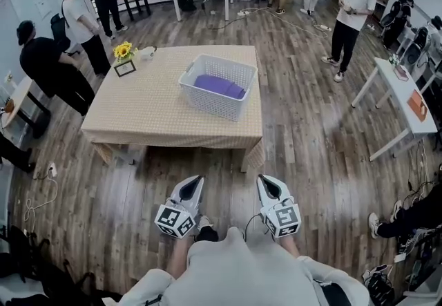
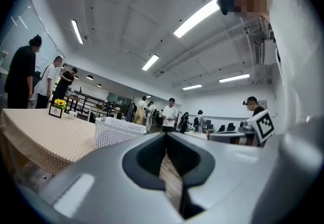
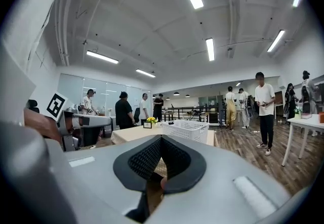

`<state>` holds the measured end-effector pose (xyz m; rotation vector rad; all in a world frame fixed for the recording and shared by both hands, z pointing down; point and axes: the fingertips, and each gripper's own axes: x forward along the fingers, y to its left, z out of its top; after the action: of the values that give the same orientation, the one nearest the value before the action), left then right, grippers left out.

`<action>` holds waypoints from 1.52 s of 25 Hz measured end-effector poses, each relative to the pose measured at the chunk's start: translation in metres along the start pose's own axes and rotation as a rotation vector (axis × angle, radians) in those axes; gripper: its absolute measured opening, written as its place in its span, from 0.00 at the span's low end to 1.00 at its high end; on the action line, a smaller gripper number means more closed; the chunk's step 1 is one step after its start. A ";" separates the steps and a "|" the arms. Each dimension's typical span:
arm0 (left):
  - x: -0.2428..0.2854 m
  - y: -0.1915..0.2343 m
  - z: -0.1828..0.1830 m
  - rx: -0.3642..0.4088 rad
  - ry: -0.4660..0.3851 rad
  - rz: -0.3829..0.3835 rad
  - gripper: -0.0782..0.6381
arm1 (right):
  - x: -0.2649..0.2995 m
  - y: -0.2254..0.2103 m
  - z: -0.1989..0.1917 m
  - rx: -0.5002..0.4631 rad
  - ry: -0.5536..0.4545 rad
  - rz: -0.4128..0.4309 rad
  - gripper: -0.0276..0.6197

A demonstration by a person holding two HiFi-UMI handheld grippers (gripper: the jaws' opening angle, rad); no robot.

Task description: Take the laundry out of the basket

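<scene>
Inside the white basket [image 1: 207, 101] on the worktop [image 1: 148, 108] lies what looks like purple laundry [image 1: 219, 85], well beyond the left tool [image 1: 197, 179] and right tool [image 1: 262, 179], both clenched empty; a jaw catching the basket wall could drag it off.

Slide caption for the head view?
Left gripper and right gripper shut, short of the table; purple laundry in white basket.

Just ahead of left gripper [image 1: 195, 179] and right gripper [image 1: 264, 179]: I see open wooden plank floor [image 1: 228, 163] up to the beige checked-cloth table [image 1: 138, 118].
Further ahead: a white plastic lattice basket [image 1: 238, 101] on the table's right half, open on top and walled all round.
Ahead-left: wide bare cloth, with yellow flowers [image 1: 123, 50] and a small dark frame [image 1: 125, 68] at the far corner.
Far left: a person in black [image 1: 48, 70] stands close to the table's side.
Right: open floor, then a white side table [image 1: 394, 90].
</scene>
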<state>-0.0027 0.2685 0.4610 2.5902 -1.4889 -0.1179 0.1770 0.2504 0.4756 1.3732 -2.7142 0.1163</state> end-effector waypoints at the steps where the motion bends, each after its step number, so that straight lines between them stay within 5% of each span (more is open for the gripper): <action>1: 0.000 -0.001 0.001 0.002 -0.002 0.000 0.12 | -0.001 -0.001 0.001 0.016 -0.009 0.008 0.04; 10: -0.002 -0.001 -0.003 -0.003 0.012 0.047 0.12 | -0.005 -0.002 0.005 0.062 -0.055 0.044 0.04; 18: 0.013 0.013 -0.014 -0.012 0.067 -0.003 0.12 | 0.018 0.000 -0.008 0.085 0.003 0.038 0.04; 38: 0.067 0.158 0.038 0.080 0.018 -0.062 0.12 | 0.176 0.039 0.045 -0.035 -0.018 0.043 0.04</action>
<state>-0.1091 0.1291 0.4510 2.6938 -1.4369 -0.0427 0.0396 0.1277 0.4514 1.3128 -2.7475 0.0595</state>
